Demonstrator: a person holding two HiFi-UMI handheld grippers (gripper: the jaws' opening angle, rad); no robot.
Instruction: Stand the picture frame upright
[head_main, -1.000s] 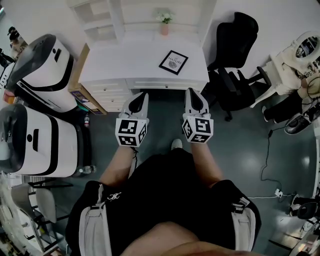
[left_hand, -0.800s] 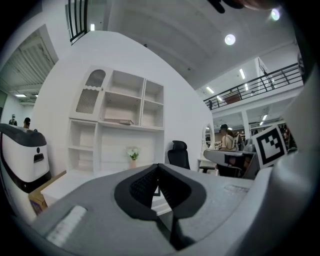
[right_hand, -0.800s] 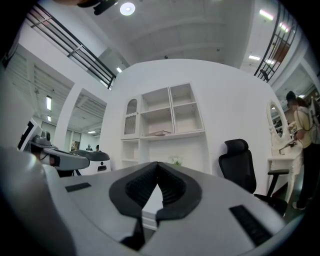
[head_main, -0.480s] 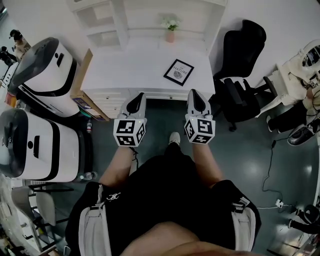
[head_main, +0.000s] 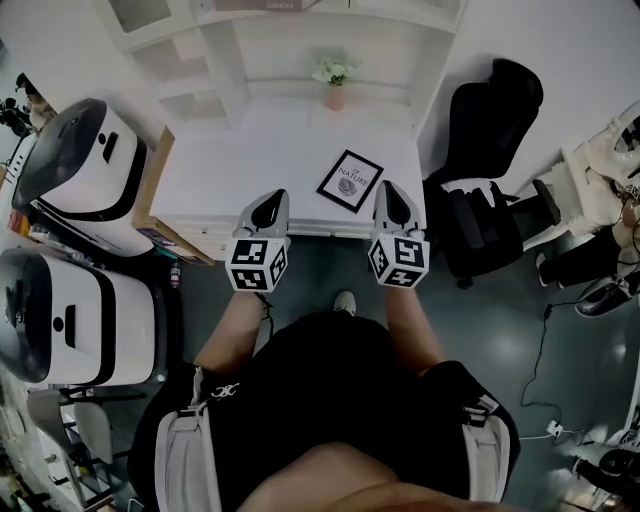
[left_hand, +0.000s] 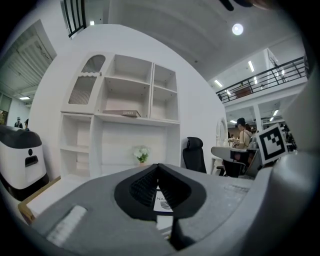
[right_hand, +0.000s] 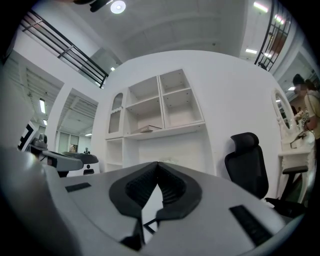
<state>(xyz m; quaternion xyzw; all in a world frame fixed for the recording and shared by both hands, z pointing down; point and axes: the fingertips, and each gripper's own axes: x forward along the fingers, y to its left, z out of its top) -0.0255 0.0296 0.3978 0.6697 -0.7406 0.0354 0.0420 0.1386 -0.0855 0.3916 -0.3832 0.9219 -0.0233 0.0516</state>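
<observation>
- left gripper (head_main: 268, 203): jaws pressed together, nothing between them. the tip is over the near edge of the desk (head_main: 230, 165), left of the picture frame (head_main: 350, 181).
- right gripper (head_main: 391, 192): jaws also pressed together and empty. the tip is over the near right part of the desk, just beside the frame's right corner. from the head view it looks apart from the frame.
- both grippers are held out side by side at about the same reach, pointing toward the far wall. the frame lies between their two lines, nearer the right one.
- picture frame: lying flat and face up on the near right part of the desk top, turned at a slant. it has a dark border and a pale print inside. a slice of the print shows low between the closed jaws in the left gripper view.
- further out: a small pot of flowers (head_main: 335, 85) at the far edge of the desk, well apart from the frame. white shelves (head_main: 250, 45) rise beyond it, a black chair (head_main: 490, 130) is to the right, and two big white machines (head_main: 80, 170) are to the left.
- progress, my read: nothing done on the frame itself. only the approach is in hand.
- left to do: spread a pair of jaws, take an edge of the frame, tip it up onto its lower edge, set it so it stands, and let go. i cannot tell whether it has a back stand.
- risk, my guess: a flat frame on a smooth top gives little to pinch. it may slide toward the far side instead of lifting.
</observation>
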